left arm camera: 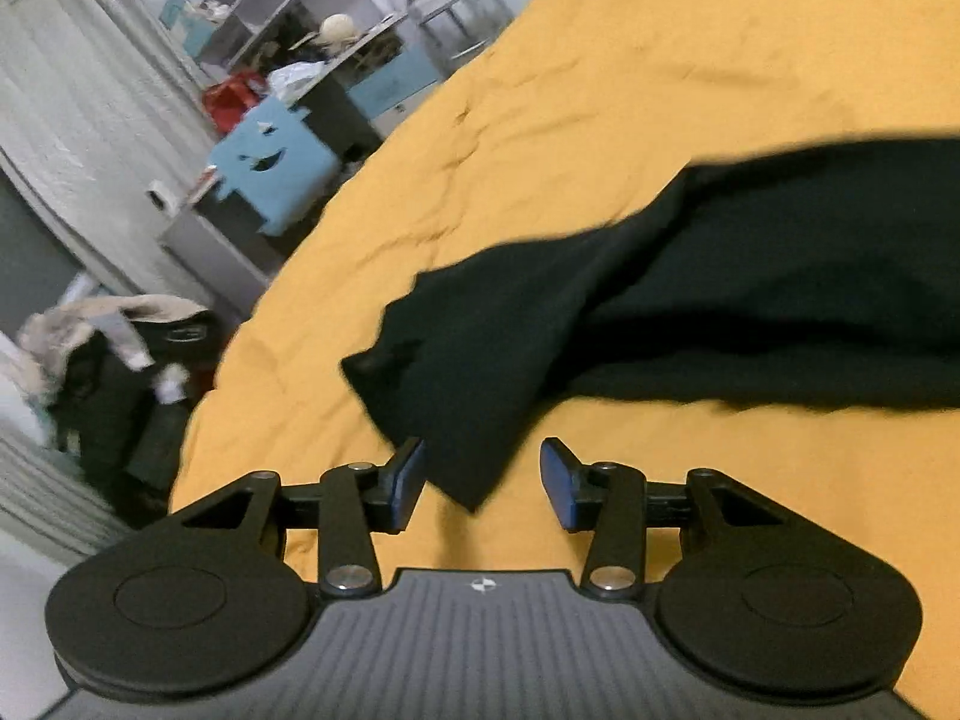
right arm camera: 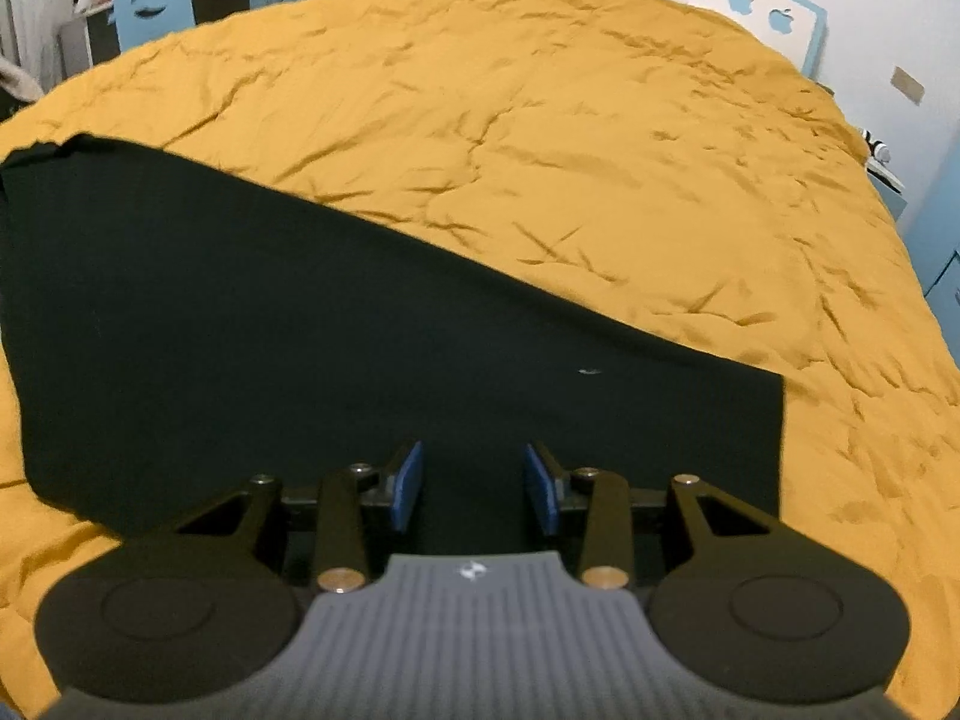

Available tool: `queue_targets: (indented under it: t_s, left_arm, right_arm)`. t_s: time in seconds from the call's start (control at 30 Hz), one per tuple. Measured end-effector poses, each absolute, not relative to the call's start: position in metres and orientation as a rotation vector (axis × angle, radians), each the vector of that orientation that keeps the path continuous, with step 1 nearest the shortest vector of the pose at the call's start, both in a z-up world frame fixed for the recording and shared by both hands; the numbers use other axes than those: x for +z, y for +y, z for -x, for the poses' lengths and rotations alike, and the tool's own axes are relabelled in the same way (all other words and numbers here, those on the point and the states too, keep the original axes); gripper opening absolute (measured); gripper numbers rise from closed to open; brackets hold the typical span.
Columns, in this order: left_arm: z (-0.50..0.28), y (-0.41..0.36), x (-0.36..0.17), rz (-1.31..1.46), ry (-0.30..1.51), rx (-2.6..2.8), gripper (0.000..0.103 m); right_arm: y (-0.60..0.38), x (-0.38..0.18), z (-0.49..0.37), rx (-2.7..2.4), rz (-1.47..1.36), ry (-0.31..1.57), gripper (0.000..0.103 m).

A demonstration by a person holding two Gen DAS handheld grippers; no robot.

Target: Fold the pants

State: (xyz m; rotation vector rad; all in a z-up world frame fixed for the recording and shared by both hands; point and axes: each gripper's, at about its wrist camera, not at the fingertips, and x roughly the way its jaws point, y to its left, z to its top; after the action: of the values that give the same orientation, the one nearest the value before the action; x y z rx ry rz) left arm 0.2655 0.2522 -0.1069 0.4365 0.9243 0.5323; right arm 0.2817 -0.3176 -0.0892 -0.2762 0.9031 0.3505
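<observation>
Yellow bedspread (right arm camera: 600,150) fills most of both views, wrinkled, running ahead of and under both sets of fingers. Black pants (right arm camera: 270,330) lie on it: in the right wrist view a flat dark panel spreads from between the fingers out to the left, with a straight edge off to the right. In the left wrist view, a bunched corner hangs down between the pads. Left gripper (left arm camera: 483,483) fingers spread, gripping nothing. Right gripper (right arm camera: 474,486) fingers spread, over the cloth, not pinching.
</observation>
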Motion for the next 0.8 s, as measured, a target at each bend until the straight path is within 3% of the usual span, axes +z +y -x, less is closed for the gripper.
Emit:
queue_targets:
  t_s: [0.07, 0.1, 0.13, 0.2, 0.4, 0.6, 0.73, 0.8]
  left_arm:
    - [-0.262, 0.262, -0.112, -0.448, 0.919, 0.543, 0.037]
    - [-0.263, 0.265, -0.11, -0.433, 0.908, 0.535, 0.014]
    - [-0.263, 0.268, -0.105, -0.412, 0.899, 0.518, 0.006]
    - [-0.256, 0.27, -0.089, -0.37, 0.848, 0.496, 0.002]
    - [-0.292, 0.313, -0.037, -0.299, 0.773, 0.501, 0.001]
    - [-0.353, 0.347, -0.04, -0.306, 0.857, 0.509, 0.002]
    - [-0.38, 0.361, -0.062, -0.295, 0.905, 0.555, 0.017]
    - [-0.382, 0.371, -0.063, -0.27, 0.902, 0.583, 0.018]
  right_arm:
    - [-0.313, -0.091, -0.286, 0.349, 0.29, 0.907, 0.035]
    - [-0.312, -0.091, -0.287, 0.348, 0.296, 0.909, 0.036]
    - [-0.311, -0.091, -0.288, 0.348, 0.303, 0.909, 0.036]
    - [-0.31, -0.092, -0.29, 0.345, 0.316, 0.911, 0.036]
    - [-0.304, -0.091, -0.301, 0.314, 0.35, 0.902, 0.036]
    - [-0.294, -0.083, -0.311, 0.324, 0.314, 0.901, 0.036]
    - [-0.283, -0.076, -0.308, 0.342, 0.322, 0.898, 0.036]
    - [-0.277, -0.071, -0.305, 0.354, 0.319, 0.898, 0.036]
